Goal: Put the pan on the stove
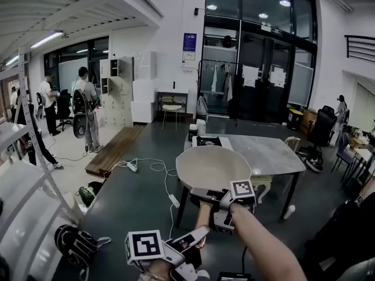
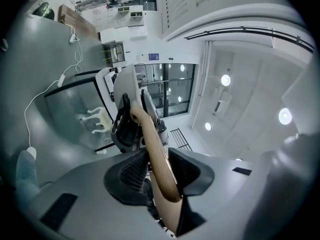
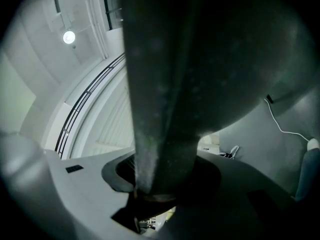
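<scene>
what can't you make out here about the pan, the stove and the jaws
- Stove: head view, too small and far off on the table to tell its burner or knobs.
- Table and stove: right gripper view, hidden by the dark underside of the pan, which fills the frame.
- Handle: head view, mostly hidden by the left gripper and right gripper shut on it.
- Left gripper: head view, lower part cut off by the bottom edge.
</scene>
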{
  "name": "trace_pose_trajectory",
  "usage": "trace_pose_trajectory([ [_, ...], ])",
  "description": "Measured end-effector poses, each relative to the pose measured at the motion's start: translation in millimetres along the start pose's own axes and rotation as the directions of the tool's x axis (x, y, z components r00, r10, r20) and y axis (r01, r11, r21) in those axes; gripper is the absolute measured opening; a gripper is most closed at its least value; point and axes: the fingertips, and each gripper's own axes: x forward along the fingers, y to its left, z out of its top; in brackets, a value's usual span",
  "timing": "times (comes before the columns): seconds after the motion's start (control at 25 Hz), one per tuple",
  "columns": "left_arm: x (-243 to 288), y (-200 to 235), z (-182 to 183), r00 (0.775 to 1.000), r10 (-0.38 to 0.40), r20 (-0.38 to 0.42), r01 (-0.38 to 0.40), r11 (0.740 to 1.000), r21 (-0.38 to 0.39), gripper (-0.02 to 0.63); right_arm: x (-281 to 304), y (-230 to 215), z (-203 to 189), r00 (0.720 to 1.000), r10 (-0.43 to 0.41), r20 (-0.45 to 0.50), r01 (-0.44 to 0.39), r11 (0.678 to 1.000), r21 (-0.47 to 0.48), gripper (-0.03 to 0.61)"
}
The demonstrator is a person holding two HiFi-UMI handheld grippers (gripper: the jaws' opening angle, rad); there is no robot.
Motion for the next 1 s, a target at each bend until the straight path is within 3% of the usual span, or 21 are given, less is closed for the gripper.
trace_pose_trajectory([
  [0.84, 173.3, 72.4, 133.1, 0.997, 0.039, 0.069, -0.039, 0.999, -0.006, 0.14, 21.8, -70.3, 209.3, 0.997, 0.008, -0.082, -0.006, 1.0, 0.029, 0.189],
  [1.0, 190.3, 73.6, 146.6, 0.996, 0.006, 0.089, -0.004, 1.0, -0.017, 0.14, 26.4, -74.8, 230.6, 0.996, 0.013, -0.09, -0.012, 1.0, 0.013, 0.189],
])
